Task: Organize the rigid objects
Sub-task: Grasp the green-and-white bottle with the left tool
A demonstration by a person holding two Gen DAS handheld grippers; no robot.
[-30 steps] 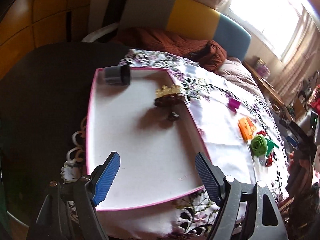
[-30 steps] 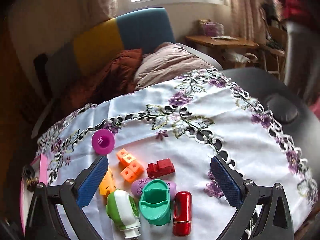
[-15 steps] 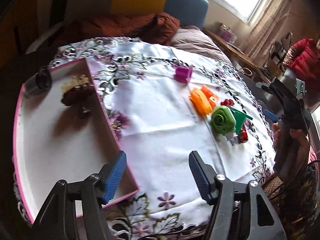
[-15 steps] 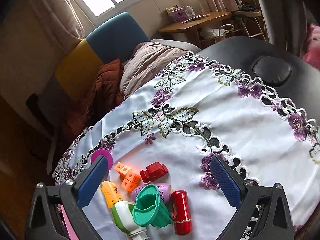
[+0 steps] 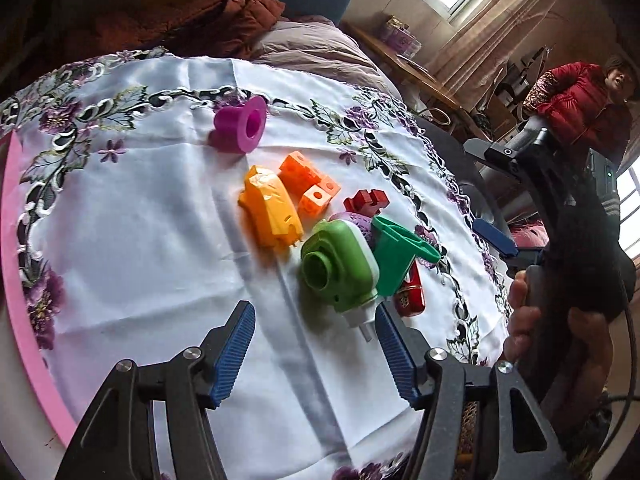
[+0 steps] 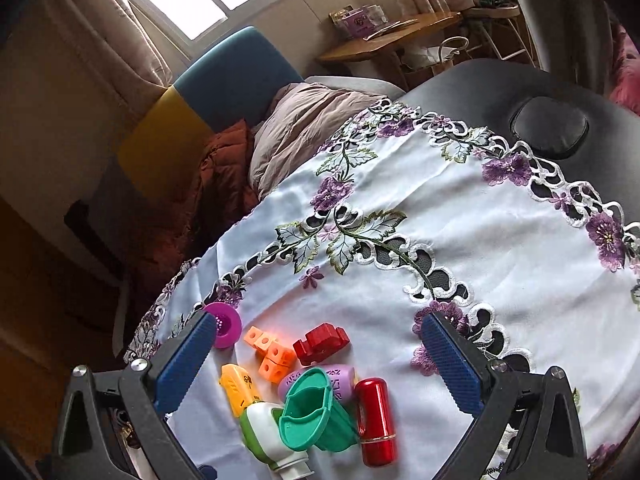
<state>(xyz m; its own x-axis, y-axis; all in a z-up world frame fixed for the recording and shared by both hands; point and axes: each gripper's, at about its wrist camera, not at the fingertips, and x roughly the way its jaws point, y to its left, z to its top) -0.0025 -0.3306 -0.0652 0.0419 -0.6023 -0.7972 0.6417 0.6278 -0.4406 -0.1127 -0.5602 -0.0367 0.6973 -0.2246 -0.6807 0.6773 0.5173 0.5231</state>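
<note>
Left wrist: my left gripper [image 5: 312, 354] hangs spread and empty by the green bottle [image 5: 340, 266]; right gripper [image 6: 320, 364] spread too, probably empty.

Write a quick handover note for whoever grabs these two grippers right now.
Left gripper: open, empty, its jaws just narrowed, nearest the green piece.
Right gripper: open, empty, over the toy pile.
Things: magenta spool, orange blocks, yellow piece, red block, teal cup, red cylinder, all loose on the tablecloth.
Pink tray at left.
Left: every toy listed.
</note>
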